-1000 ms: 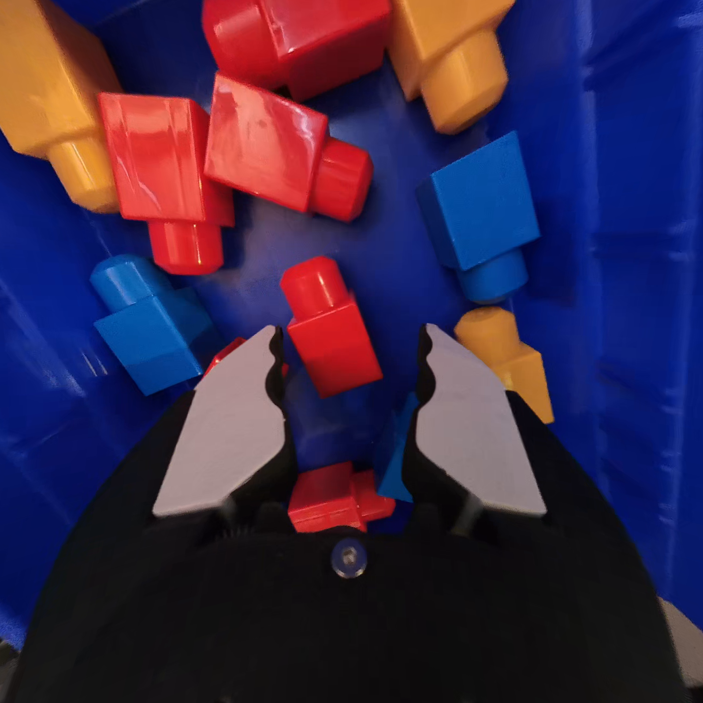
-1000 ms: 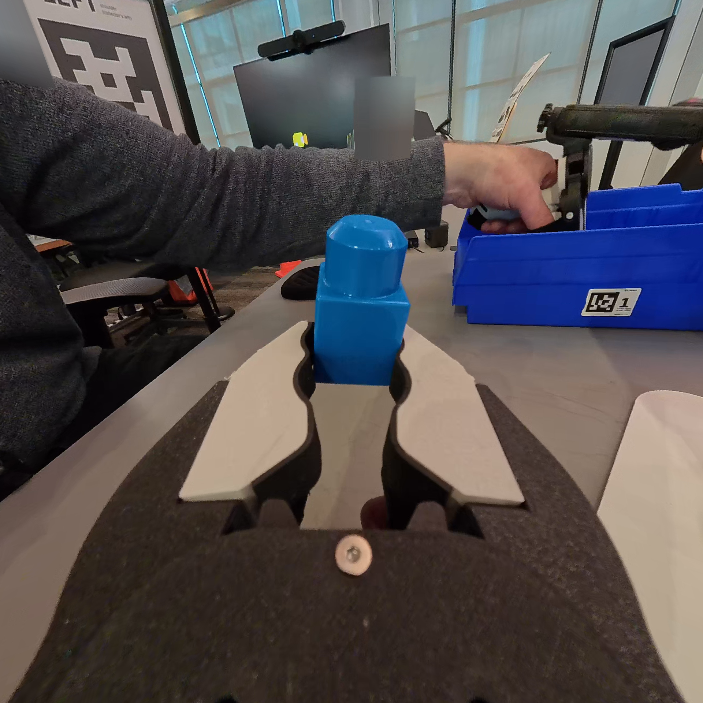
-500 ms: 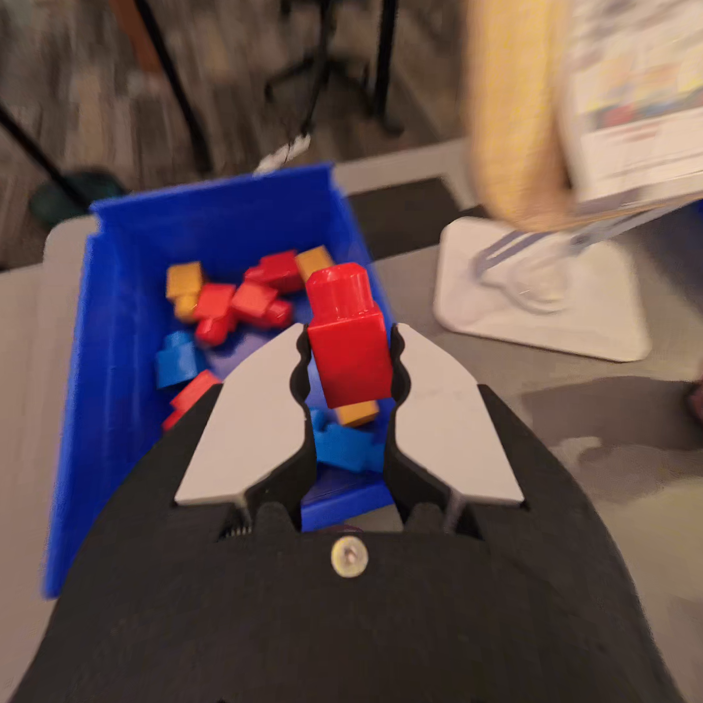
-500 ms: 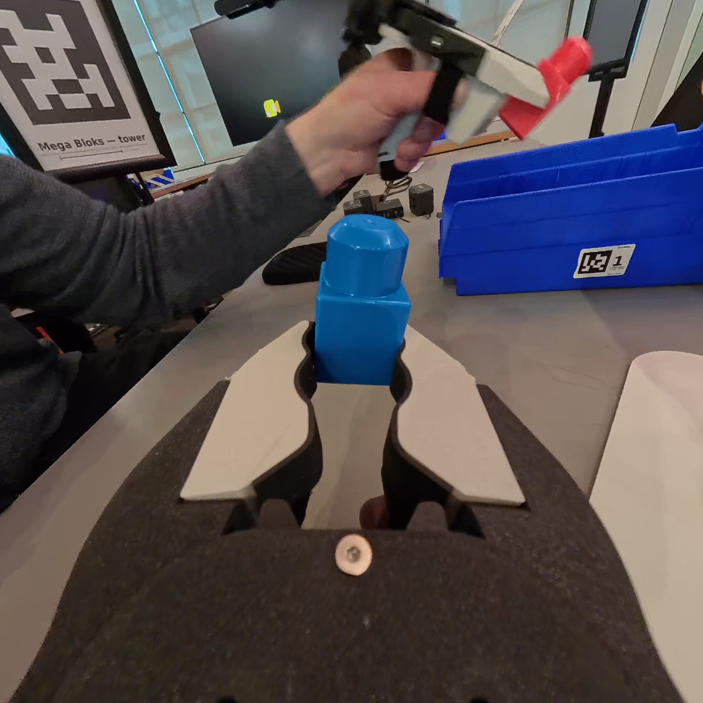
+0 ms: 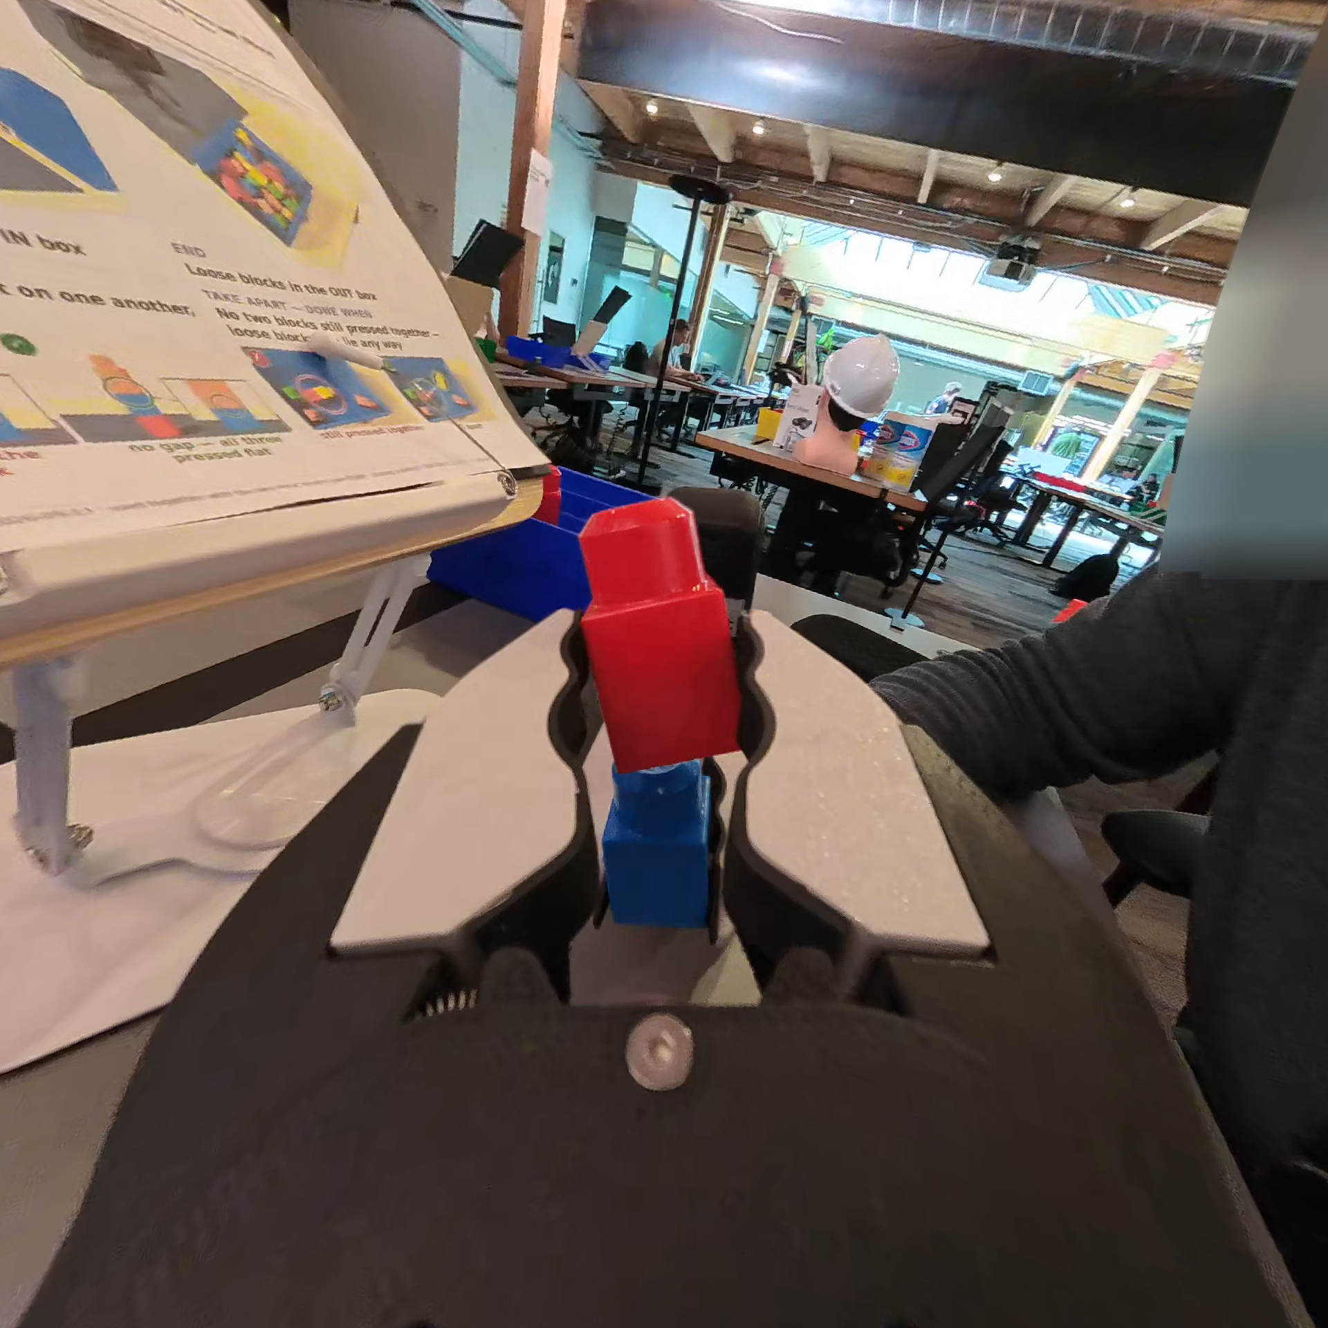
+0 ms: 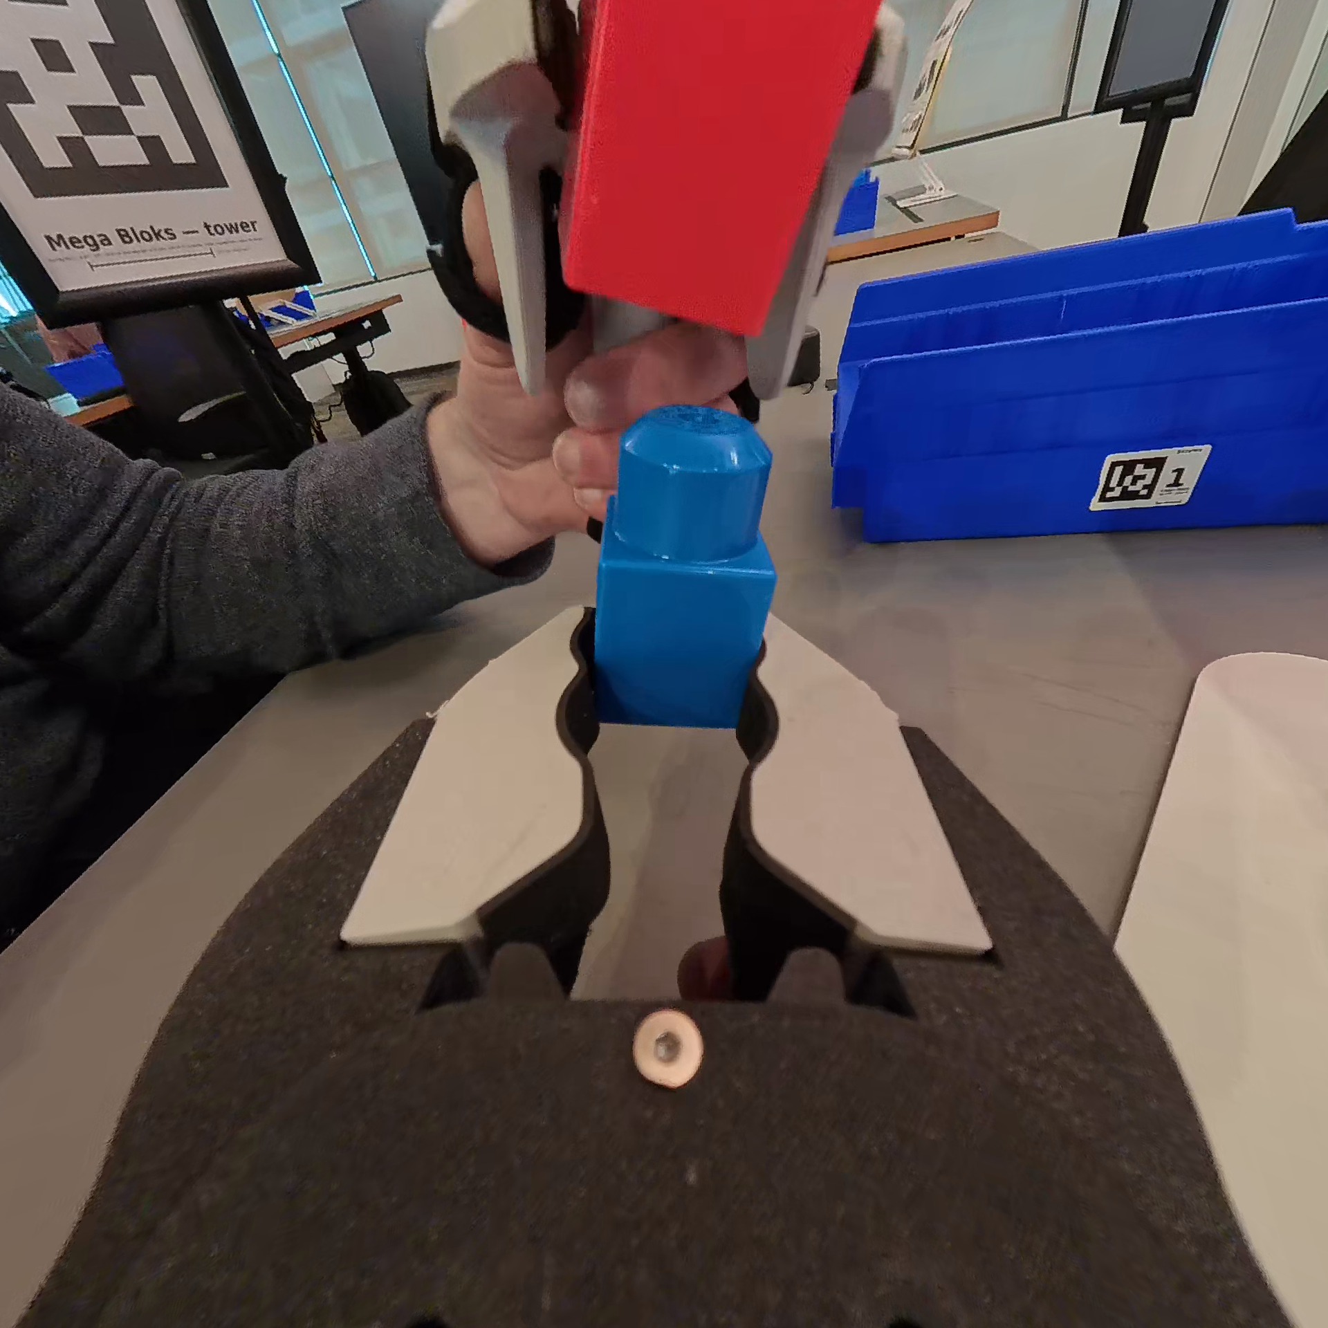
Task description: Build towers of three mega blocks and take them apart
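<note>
While the right wrist view shows only the flat red underside and side of the red block point(image 6: 708, 154) held overhead, the left wrist view shows its whole shape: a glossy cube with a round stud on top, tilted slightly, pinched between the two grey fingers of the left claw point(image 5: 657, 690). The right claw point(image 6: 672, 683) pinches the blue block point(image 6: 683, 618), upright, stud up, directly under the red one with a small gap between them. In the left view the blue block point(image 5: 657, 862) sits just below the red block's base. A hand point(image 6: 524, 460) in a grey knit sleeve grips the left tool. The worktop point(image 6: 1006, 632) is smooth grey. A blue plastic bin point(image 6: 1078, 402) stands far right; a tilted instruction sheet point(image 5: 215, 287) on a white stand rises at left. Beyond lies an open office with wooden beams.
</note>
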`<state>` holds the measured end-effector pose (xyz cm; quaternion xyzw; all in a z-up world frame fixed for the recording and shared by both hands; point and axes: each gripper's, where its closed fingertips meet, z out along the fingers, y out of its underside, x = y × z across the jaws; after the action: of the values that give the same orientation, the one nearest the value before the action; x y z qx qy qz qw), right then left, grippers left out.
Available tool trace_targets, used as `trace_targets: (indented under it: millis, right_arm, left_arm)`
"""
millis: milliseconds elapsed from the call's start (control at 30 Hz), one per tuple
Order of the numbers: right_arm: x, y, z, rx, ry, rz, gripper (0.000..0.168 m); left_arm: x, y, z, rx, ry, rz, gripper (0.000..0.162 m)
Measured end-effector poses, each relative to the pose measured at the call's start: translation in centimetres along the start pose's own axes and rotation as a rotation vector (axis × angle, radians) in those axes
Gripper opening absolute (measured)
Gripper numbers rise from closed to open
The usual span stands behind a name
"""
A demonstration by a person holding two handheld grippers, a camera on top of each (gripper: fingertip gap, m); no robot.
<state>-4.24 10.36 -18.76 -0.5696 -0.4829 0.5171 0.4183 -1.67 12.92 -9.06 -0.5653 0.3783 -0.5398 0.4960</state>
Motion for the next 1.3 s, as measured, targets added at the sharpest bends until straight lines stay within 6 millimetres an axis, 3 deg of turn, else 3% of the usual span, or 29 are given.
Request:
trace_targets:
  millis: [300, 700, 1300]
  right_arm:
    - [0.0, 0.0, -0.1, 0.004, -0.002, -0.002, 0.035]
    - [-0.1, -0.1, -0.3, 0.013, -0.02, 0.017, 0.035]
    - [-0.1, 0.6, 0.1, -0.042, 0.002, -0.008, 0.034]
  left_arm:
    - [-0.4, 3.1, 1.3, -0.008, 0.047, -0.032, 0.038]
    - [-0.1, 3.9, 0.9, 0.01, 0.089, -0.029, 0.037]
    - [0.0, 5.3, 0.2, -0.2, 0.019, 0.088, 0.037]
